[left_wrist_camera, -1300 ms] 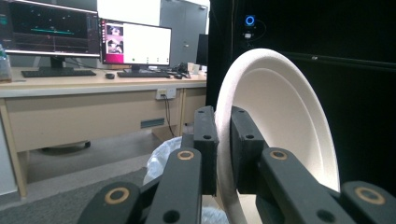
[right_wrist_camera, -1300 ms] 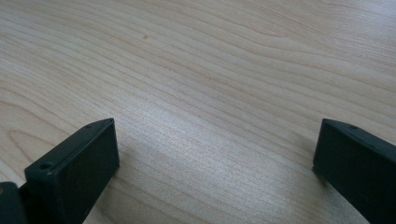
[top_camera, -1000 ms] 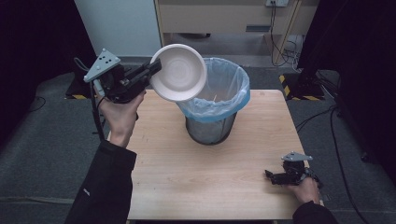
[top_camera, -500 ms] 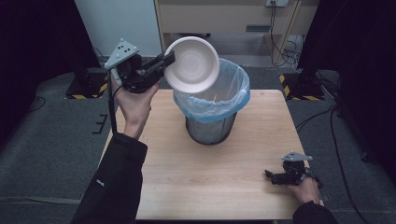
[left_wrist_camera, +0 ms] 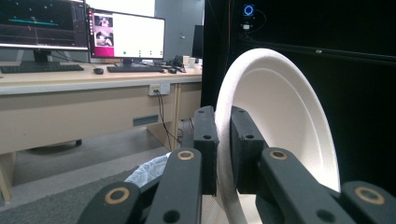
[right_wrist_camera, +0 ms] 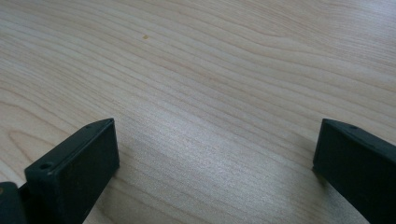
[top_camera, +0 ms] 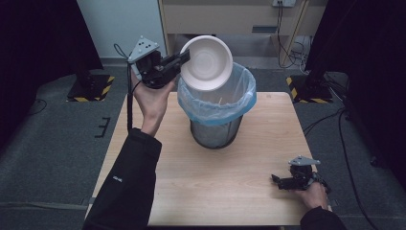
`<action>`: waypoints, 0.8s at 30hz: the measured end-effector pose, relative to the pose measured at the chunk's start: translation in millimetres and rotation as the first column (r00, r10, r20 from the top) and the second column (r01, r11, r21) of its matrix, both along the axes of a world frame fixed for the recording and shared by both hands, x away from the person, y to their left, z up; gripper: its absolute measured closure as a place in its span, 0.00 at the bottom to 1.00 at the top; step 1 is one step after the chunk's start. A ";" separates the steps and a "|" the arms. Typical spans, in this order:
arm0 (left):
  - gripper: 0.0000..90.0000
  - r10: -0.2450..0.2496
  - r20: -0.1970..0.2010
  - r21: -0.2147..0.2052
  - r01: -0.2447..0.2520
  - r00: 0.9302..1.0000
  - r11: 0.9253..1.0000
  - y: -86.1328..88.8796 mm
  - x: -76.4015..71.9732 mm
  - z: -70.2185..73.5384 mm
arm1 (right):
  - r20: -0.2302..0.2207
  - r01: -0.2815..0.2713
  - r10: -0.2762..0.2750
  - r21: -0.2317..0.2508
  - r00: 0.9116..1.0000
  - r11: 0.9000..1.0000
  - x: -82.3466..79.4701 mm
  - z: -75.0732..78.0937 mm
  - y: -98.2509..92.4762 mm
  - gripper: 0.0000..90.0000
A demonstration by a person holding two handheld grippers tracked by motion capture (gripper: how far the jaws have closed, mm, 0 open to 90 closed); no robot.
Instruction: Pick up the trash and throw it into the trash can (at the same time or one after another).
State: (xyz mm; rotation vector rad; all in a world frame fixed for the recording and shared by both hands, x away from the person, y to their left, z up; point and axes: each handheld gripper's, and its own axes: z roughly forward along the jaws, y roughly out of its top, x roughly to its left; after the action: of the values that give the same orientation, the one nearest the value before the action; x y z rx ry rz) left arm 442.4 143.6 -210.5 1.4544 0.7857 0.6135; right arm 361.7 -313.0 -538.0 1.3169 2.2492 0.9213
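A white bowl is gripped by its rim in the left gripper, tilted above the bin. Released early, it would probably strike the bin's rim and fall onto the desk. The right gripper is rested there, jaws spread and empty.

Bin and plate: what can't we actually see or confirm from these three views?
- Bin contents: high view, the tilted white plate and blue liner hide most of the inside; one pale scrap shows, too small to identify.
- Plate's lower rim: left gripper view, cut off by the bottom edge and the left hand-held gripper clamping it.
- Right hand-held gripper: high view, too small to read its jaws.
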 end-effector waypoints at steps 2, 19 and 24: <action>0.91 0.004 0.001 0.001 -0.004 1.000 1.000 -2.4 3.9 -2.4 | 0.003 0.000 0.000 0.001 1.000 1.000 0.1 -0.3 0.0 0.00; 0.91 0.063 -0.019 0.039 -0.063 0.998 0.997 -20.7 34.8 -23.0 | 0.002 -0.003 0.003 0.001 1.000 1.000 0.2 -0.2 -0.2 0.00; 0.91 0.070 -0.035 0.053 -0.068 0.997 0.996 -24.5 41.5 -28.8 | 0.002 -0.003 0.003 0.001 1.000 1.000 0.1 -0.2 -0.2 0.00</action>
State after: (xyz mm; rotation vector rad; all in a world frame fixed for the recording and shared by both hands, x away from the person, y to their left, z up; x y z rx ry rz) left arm 483.9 119.1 -239.3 1.4945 0.8572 0.6657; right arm 361.8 -313.2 -538.2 1.3137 2.2500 0.9246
